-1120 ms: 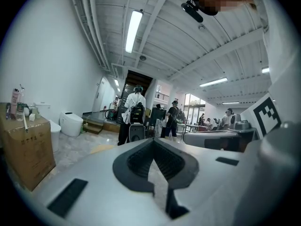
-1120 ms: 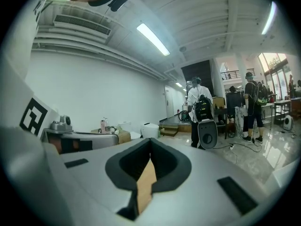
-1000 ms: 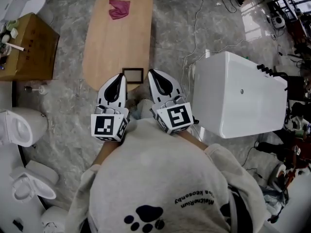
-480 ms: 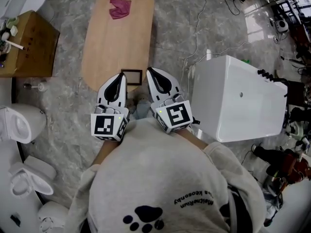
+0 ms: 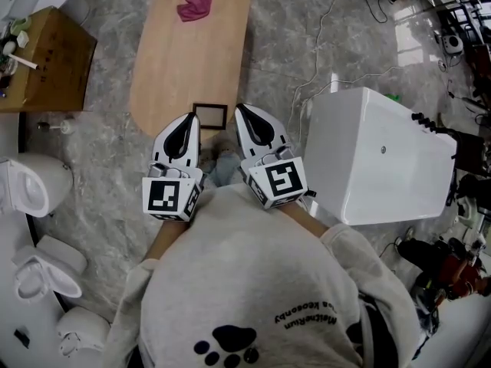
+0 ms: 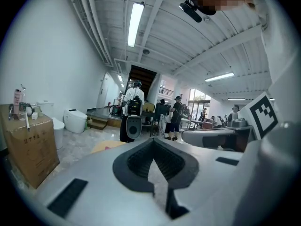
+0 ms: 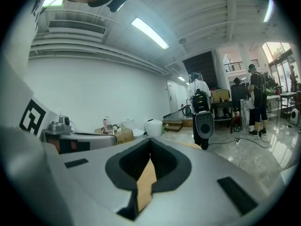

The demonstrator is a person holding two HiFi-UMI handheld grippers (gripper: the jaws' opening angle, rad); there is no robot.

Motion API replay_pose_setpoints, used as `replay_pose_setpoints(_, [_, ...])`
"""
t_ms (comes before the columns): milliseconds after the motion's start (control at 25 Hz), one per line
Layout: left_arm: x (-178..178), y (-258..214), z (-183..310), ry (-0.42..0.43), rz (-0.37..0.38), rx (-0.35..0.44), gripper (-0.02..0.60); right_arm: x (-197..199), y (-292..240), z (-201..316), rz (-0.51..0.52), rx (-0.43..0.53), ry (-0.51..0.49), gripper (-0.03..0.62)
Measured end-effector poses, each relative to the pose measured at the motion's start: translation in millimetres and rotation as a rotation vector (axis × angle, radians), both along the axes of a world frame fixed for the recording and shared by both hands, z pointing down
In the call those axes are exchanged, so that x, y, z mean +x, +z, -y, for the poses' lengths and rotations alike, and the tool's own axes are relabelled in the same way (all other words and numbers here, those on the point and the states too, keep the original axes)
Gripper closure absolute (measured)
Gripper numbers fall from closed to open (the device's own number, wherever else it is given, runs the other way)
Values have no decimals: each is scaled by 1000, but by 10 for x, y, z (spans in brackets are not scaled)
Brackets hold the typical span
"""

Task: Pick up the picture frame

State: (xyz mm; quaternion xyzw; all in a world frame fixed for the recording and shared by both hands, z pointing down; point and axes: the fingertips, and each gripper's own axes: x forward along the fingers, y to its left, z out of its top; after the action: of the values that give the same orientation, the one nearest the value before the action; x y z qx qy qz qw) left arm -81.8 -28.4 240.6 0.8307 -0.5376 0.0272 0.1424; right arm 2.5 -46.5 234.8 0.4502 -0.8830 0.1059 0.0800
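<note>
Head view. Picture frame [image 5: 209, 116] flat at the near end of the wooden surface [image 5: 192, 52], just above the centre of the picture, dark rim round a pale middle. Left gripper [image 5: 189, 119] just at its left side, right gripper [image 5: 240, 109] just at its right; contact with either impossible to tell from here. Judged light and stiff, with a thin rim and perhaps a glass face: fragile, slick on the front, no give under pressure. Lying flat, so little to pinch from above; probably best taken across one rim bar, likely the near one beside the surface's edge, with one finger worked underneath. Pink cloth [image 5: 195, 2] far up the surface and white tub [image 5: 376, 156] at right, both well apart from the frame. Underside and thickness of the frame hidden.

Left gripper view. Fingers [image 6: 136, 160] pressed together at the tips, nothing between them, only a sliver of floor through the gap lower down. Frame not in view, hidden beneath the gripper's own body; just a tan patch of the surface showing at centre left.

Right gripper view. Fingers [image 7: 127, 166] likewise closed on nothing; a strip of tan wood visible through the gap behind the tips. Frame again out of sight below. Must open before any grasp.
</note>
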Motion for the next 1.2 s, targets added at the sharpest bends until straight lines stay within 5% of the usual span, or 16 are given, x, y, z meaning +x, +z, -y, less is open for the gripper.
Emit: replay_pose_setpoints(1200, [87, 717, 262, 20, 60, -70, 574, 21, 797, 301, -31, -114, -53, 586])
